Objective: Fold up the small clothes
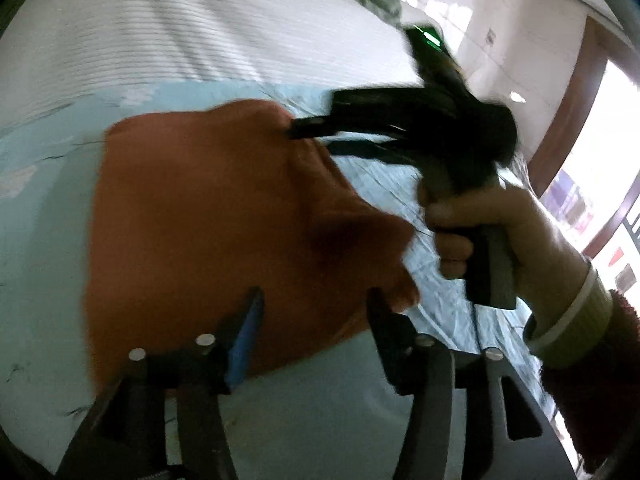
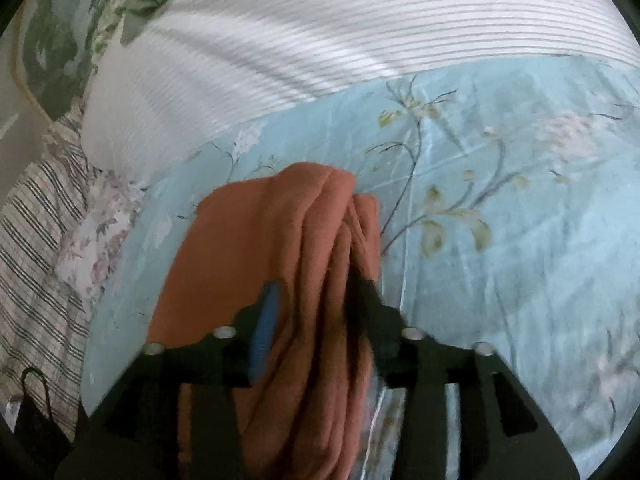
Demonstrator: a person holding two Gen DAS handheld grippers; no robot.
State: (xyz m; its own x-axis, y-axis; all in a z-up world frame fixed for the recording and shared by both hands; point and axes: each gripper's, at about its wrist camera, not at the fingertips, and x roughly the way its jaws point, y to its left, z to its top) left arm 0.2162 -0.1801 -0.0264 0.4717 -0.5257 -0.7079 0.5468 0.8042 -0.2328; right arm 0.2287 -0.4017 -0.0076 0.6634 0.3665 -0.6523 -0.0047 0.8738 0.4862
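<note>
the left gripper (image 1: 314,306) points down at a slant over the bed, and its jaws stand apart. the near edge of the rust-orange garment (image 1: 224,216) lies under and between them, but the pads do not press on it, so it is released. one finger carries a blue pad (image 1: 246,340).

the right gripper (image 1: 308,136) is seen from the left wrist view as a dark, blurred shape. a hand (image 1: 492,224) clenches its grey handle, with a pale cuff and a dark red sleeve (image 1: 592,368) behind it. its fingertips reach the far right corner of the garment. in its own view the right gripper (image 2: 316,280) has the jaws apart with folds of the garment (image 2: 288,240) running between the fingers. the cloth looks loose there, but the picture is blurred and i cannot tell if one pad touches it.

the garment lies bunched on the light blue floral sheet (image 2: 500,240), near the middle of the bed and just below the edge of a white striped cover (image 2: 360,32).

no label or writing can be read on any thing.

only the left view shows the hand, the sleeve, a white wall and a brown door frame (image 1: 572,112). only the right view shows the flower print clearly, a striped grey cloth (image 2: 36,248) at the left edge of the bed, and a green patterned cloth (image 2: 80,20) at the far left corner.
</note>
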